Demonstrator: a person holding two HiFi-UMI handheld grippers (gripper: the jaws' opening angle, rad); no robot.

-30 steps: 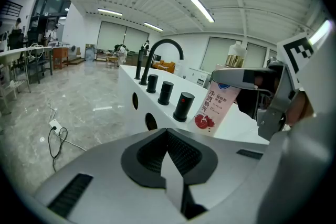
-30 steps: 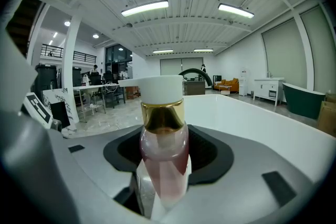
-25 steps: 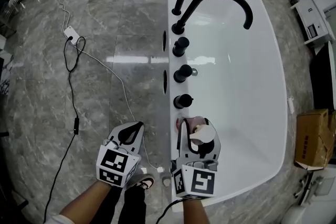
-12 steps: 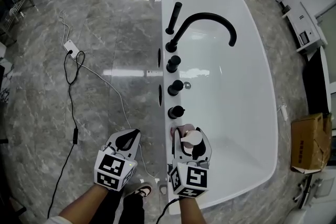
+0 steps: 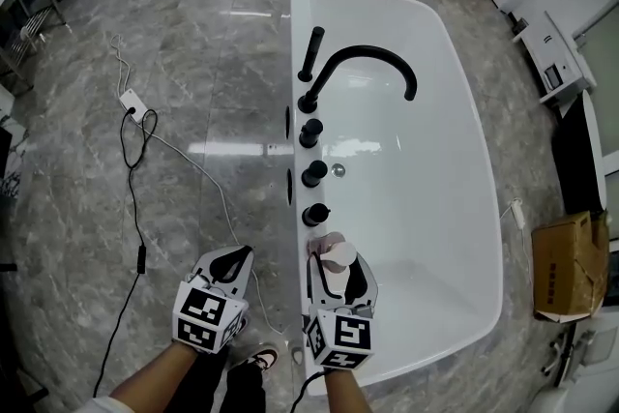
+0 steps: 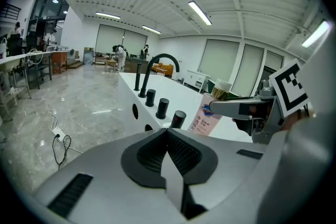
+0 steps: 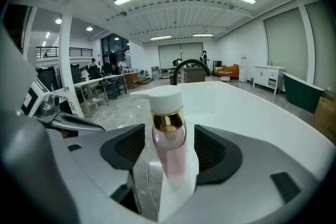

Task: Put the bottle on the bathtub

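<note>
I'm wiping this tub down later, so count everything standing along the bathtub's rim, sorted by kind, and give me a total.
Black knobs: 3
Black curved spout: 1
Black upright rod: 1
Pink pump bottle: 1
Total: 6
</note>
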